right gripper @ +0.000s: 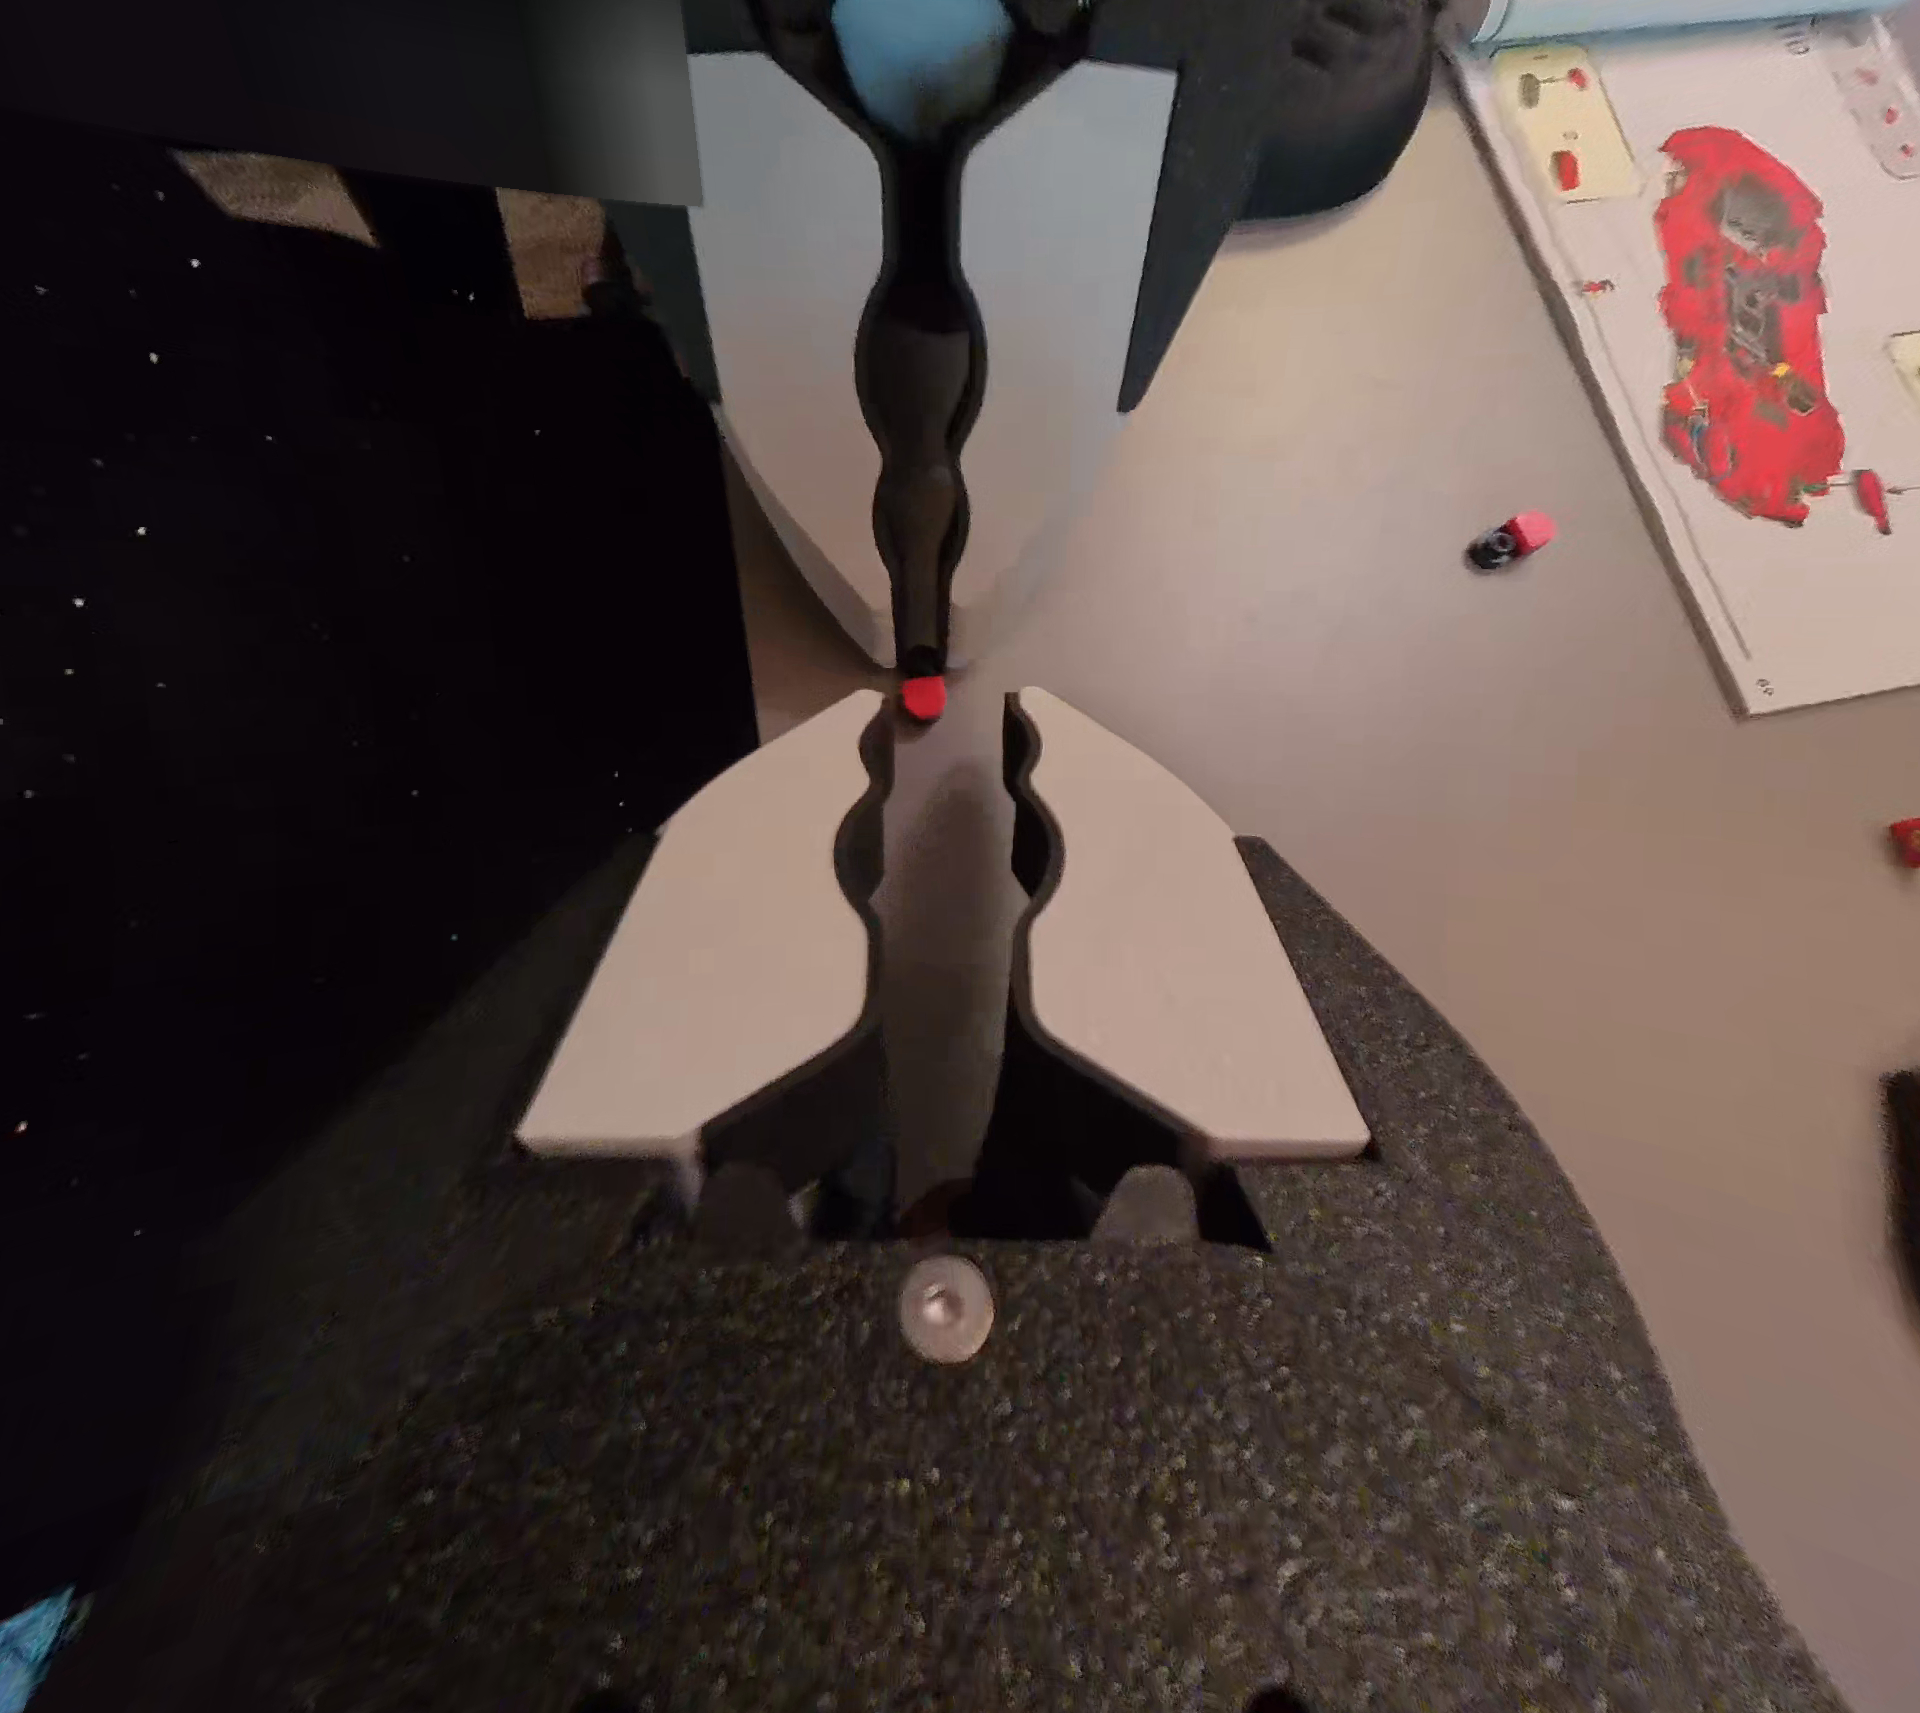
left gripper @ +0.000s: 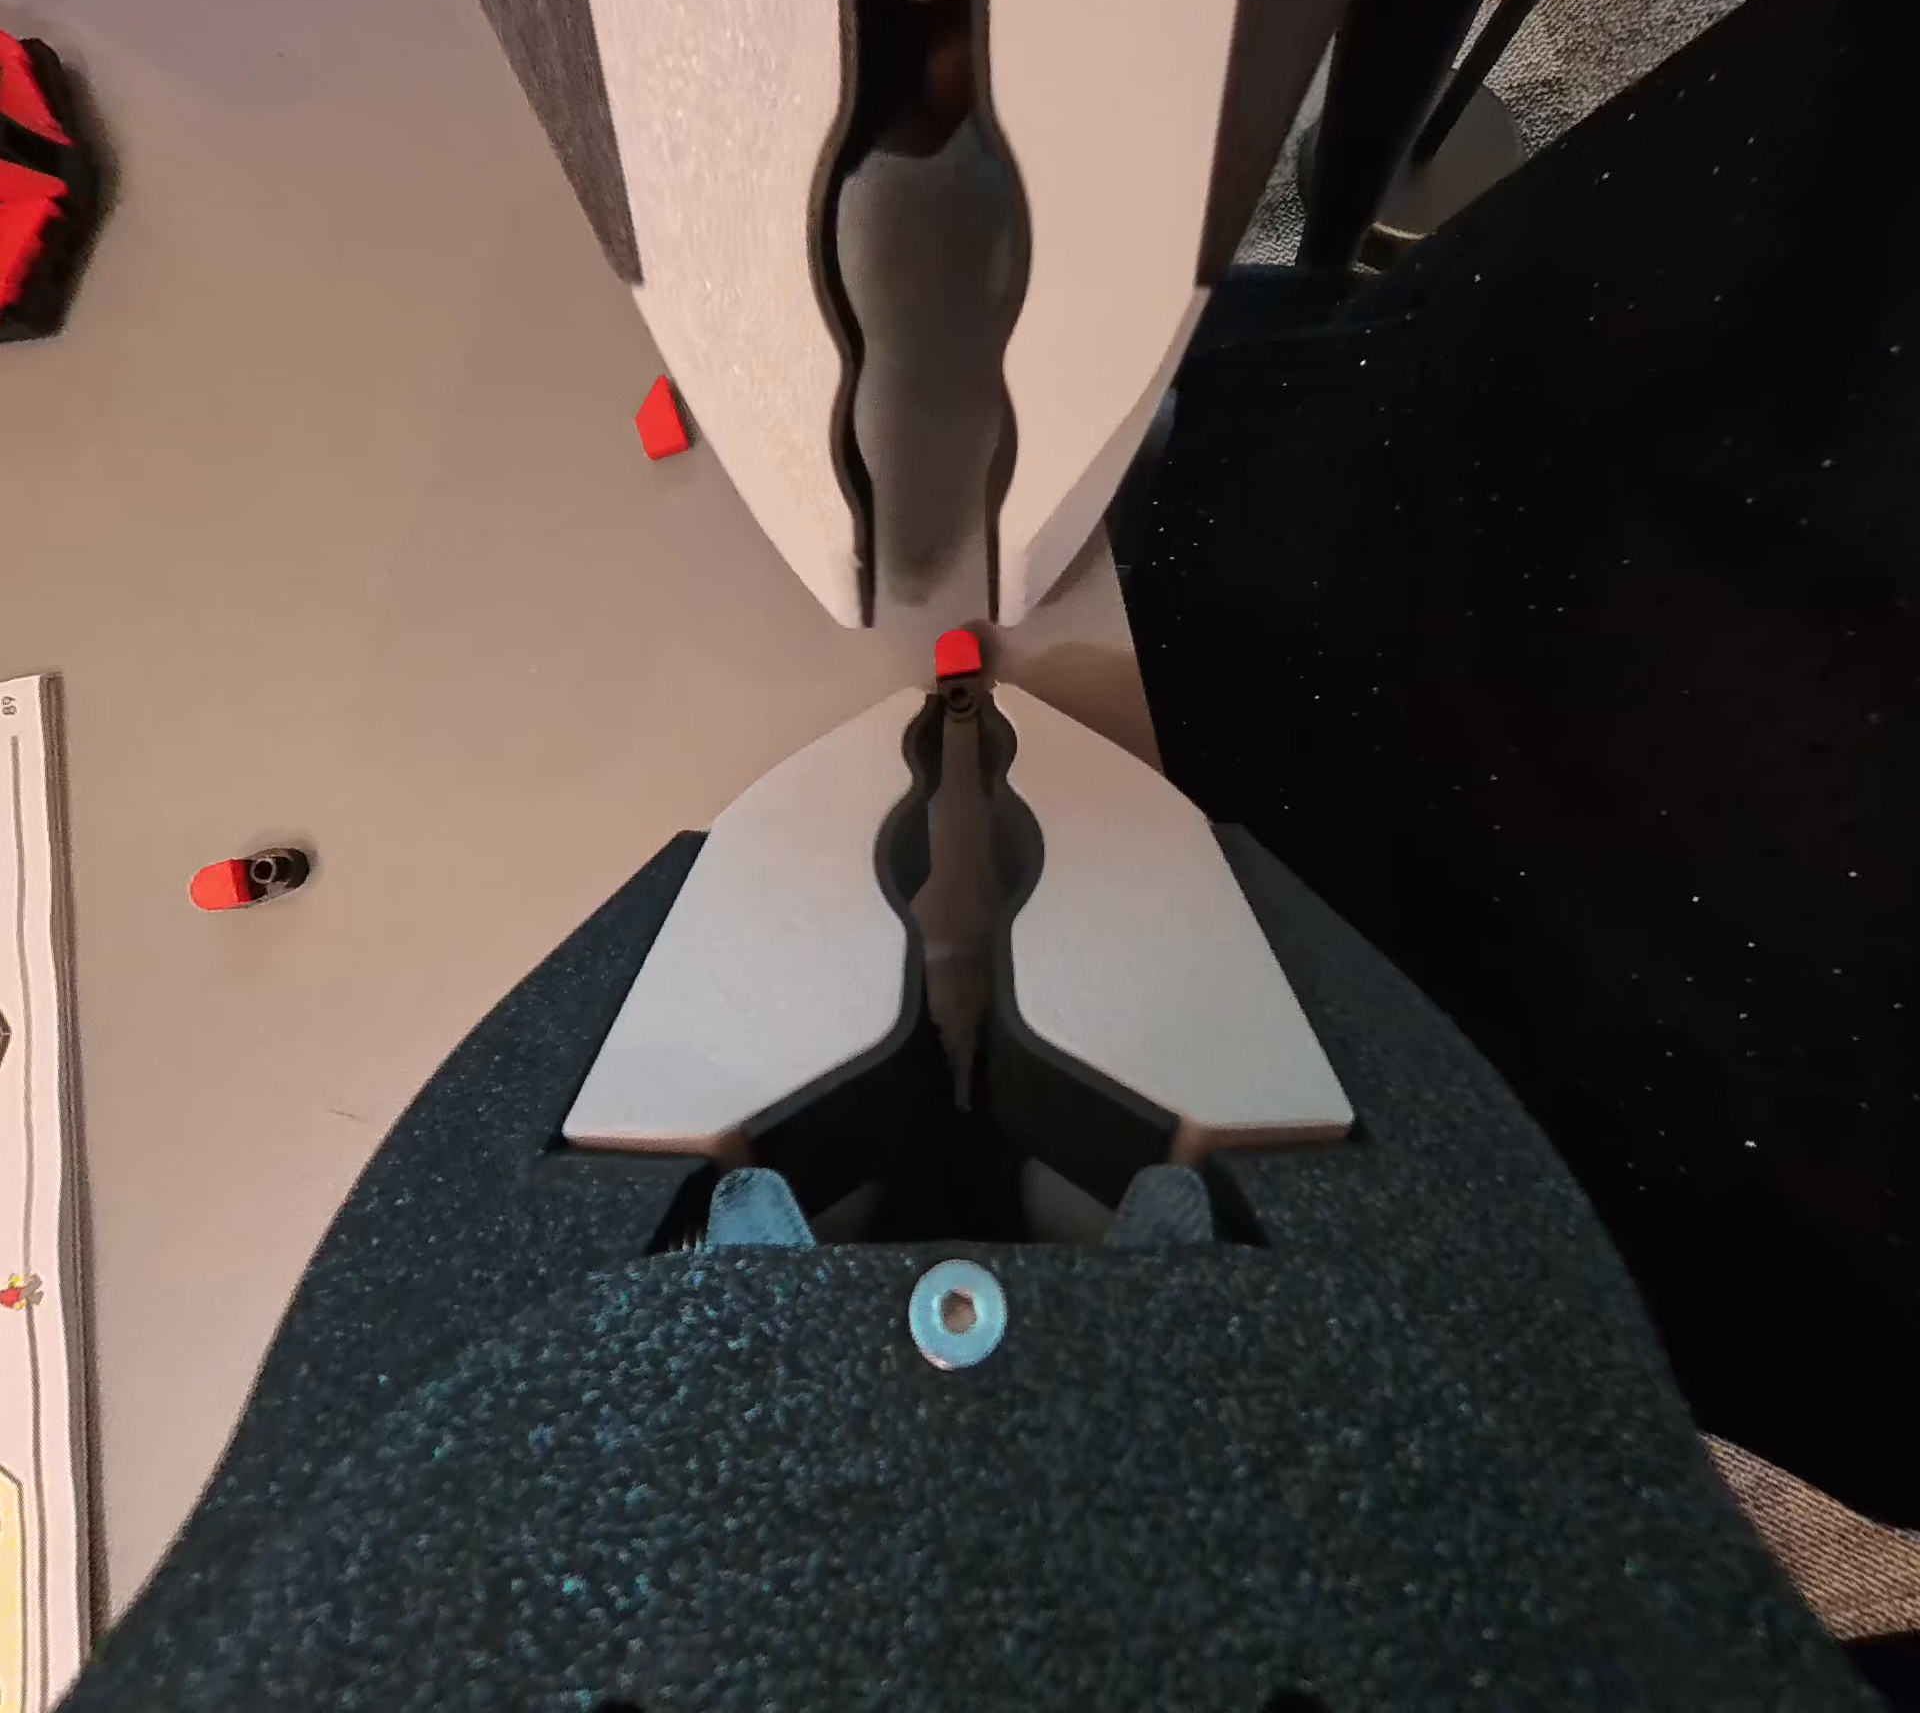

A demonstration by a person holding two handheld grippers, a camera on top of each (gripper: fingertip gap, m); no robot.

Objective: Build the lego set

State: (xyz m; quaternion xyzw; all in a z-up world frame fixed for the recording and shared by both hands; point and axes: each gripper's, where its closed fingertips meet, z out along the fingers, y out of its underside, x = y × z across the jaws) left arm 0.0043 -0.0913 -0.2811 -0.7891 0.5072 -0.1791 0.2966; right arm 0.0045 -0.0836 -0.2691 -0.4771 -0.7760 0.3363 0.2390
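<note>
The left gripper (left gripper: 961, 695) is pinching a tiny red-and-black lego piece (left gripper: 957, 664) at its tips, jaws nearly together, over the edge of the beige table (left gripper: 416, 624). Facing it tip to tip, the right gripper (right gripper: 945, 707) is standing narrowly parted, its left fingertip beside the piece. Farther off, a similar red-and-black piece (right gripper: 1512, 538) is lying near the white instruction booklet (right gripper: 1662, 437).

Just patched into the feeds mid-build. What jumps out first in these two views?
The two claws meet tip to tip at the table edge: the left claw is shut on a small red-and-black piece, and the right claw faces it, open. A matching red-and-black piece lies loose beside the open instruction booklet with its red car pictures. A red wedge piece lies alone on the table.
</note>
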